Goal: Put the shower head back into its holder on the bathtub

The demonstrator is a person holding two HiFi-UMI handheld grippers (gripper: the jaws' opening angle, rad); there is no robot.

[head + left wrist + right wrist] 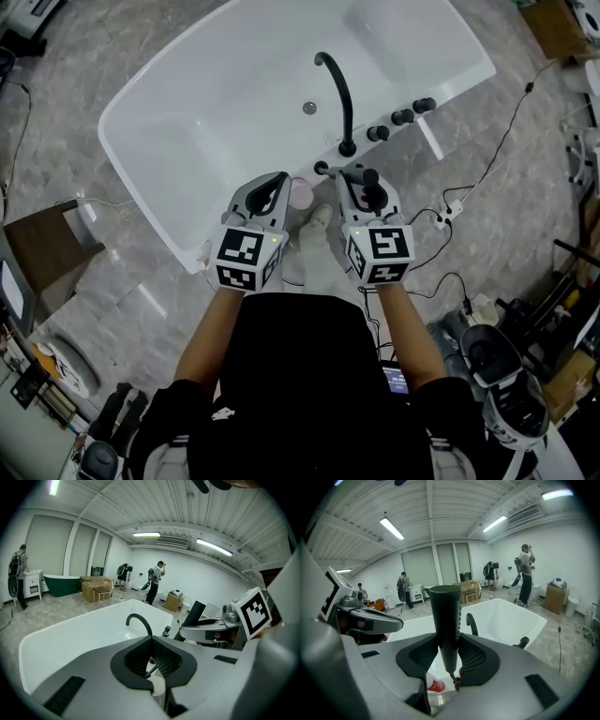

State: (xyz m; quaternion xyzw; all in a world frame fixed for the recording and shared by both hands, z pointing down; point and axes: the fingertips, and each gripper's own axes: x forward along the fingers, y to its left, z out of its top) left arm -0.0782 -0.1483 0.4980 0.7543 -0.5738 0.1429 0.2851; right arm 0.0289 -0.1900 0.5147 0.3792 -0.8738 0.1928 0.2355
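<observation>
Both grippers hang over the bathtub's [216, 103] near rim. Right gripper [362, 180] is clamped on the black shower head [446, 620], jaws spread wide round its handle, long axis standing up across the jaws. Left gripper [151, 640]: tips together, nothing held. Holder [322, 169], prob. the small black fitting on the near rim by the faucet [339, 94] base, lies just ahead & slightly left of the right fingers, btwn the two grippers. Right hand is nearer; handle's lower end must line up w/ the socket.
</observation>
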